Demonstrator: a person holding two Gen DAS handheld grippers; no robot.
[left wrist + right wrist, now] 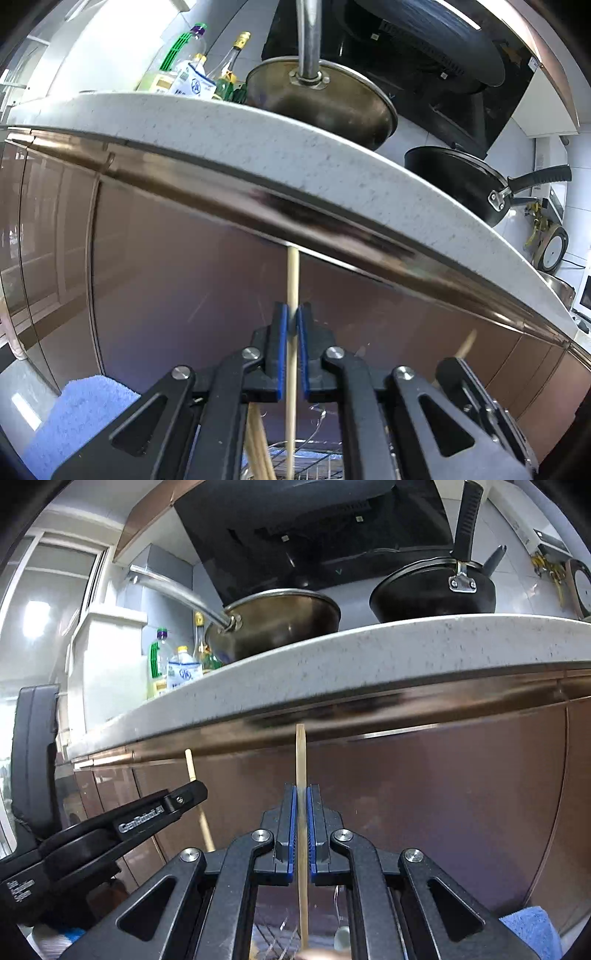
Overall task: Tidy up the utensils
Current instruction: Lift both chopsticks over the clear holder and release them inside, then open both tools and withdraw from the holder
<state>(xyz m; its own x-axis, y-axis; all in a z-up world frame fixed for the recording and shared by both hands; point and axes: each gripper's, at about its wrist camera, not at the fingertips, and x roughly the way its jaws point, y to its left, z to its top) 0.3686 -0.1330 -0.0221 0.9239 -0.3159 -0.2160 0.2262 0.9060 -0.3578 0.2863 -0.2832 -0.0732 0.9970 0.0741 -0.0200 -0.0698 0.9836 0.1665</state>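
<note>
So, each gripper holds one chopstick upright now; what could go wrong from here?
1. Each chopstick is pinched at one narrow spot, so it could pivot or slip between the pads.
2. Their tips stand near the countertop overhang, and lifting might knock them.
3. The left gripper is close beside the right gripper; they may collide.

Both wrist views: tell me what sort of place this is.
Almost certainly a home kitchen. A speckled stone counter carries a steel pan and a black pan under a dark range hood, with oil bottles at the end and glossy brown cabinet doors below.
</note>
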